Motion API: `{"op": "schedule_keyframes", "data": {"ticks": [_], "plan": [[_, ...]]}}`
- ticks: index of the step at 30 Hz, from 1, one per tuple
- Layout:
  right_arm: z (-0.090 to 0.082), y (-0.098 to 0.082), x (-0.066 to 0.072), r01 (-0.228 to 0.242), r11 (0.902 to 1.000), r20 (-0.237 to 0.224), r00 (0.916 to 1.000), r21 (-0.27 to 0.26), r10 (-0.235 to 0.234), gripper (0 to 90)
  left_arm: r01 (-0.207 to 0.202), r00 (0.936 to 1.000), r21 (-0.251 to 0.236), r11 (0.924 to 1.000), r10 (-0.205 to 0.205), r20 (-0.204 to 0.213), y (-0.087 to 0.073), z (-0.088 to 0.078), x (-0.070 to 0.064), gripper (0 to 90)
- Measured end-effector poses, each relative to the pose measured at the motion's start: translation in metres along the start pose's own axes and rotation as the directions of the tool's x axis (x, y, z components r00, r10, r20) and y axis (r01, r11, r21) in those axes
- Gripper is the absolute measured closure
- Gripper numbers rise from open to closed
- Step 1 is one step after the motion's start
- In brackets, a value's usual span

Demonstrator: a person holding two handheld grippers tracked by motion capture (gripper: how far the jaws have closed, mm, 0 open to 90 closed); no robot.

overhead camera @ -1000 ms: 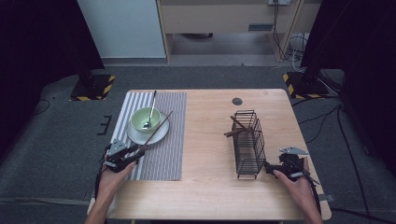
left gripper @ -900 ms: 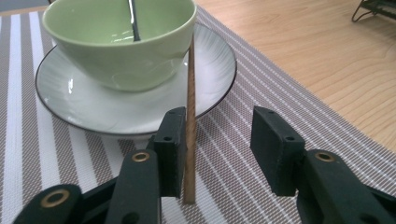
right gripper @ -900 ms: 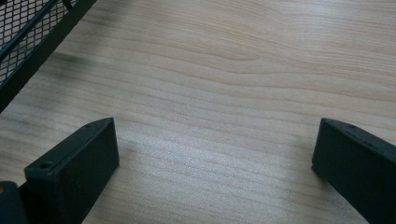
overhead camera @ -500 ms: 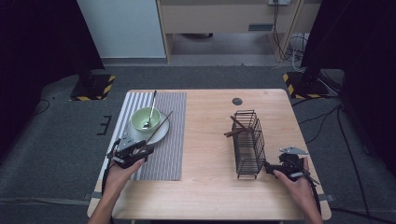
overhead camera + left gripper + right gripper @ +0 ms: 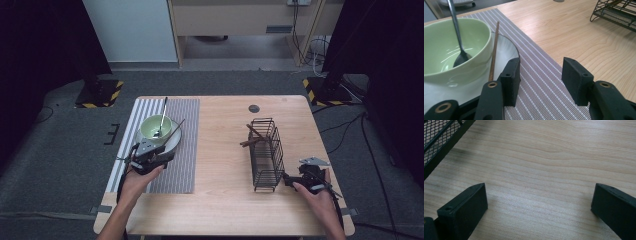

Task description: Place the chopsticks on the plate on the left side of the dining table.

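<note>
Left gripper (image 5: 161,154): held over the near edge of the white plate (image 5: 506,51) on the striped placemat (image 5: 186,145); its jaws have just been opening and stand apart, with nothing but placemat between them.
Chopstick (image 5: 494,51): a brown stick lying on the plate, leaning against the outer wall of the green bowl (image 5: 477,35); its near end lies just beside the left jaw in the left gripper view, released.
Spoon (image 5: 456,32): metal, standing in the bowl with its handle slanting out over the far rim.
Right gripper (image 5: 291,181): low over the bare worktop (image 5: 220,150), just beside the near end of the black wire rack (image 5: 265,150); jaws wide apart and empty, wood grain between them in the right gripper view.
Wire rack: stands on the worktop's right half, well apart from the placemat, with brown sticks (image 5: 252,136) lying across its far end.
Worktop detail: a small dark round disc (image 5: 254,108) near the far edge.
</note>
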State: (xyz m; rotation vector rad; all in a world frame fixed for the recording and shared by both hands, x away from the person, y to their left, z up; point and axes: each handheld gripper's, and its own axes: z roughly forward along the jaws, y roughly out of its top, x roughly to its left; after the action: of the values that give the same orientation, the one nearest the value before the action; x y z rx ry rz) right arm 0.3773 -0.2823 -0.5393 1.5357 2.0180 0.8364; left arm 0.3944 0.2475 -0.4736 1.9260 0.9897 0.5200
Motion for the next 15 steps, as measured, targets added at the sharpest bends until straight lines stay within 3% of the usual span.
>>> {"op": "schedule_keyframes", "data": {"ticks": [6,15], "plan": [[0.0,0.0,0.0,0.0,1.0,0.0,1.0,0.0,0.0,0.6,-0.013,0.9998,0.005,0.9999,0.013,0.012,0.007,0.007,-0.004,48.1],[0.0,0.0,0.0,0.0,1.0,0.0,1.0,0.0,0.0,0.6,0.024,0.999,0.004,0.9997,-0.024,0.037,0.012,0.014,-0.004,44.7]]}}
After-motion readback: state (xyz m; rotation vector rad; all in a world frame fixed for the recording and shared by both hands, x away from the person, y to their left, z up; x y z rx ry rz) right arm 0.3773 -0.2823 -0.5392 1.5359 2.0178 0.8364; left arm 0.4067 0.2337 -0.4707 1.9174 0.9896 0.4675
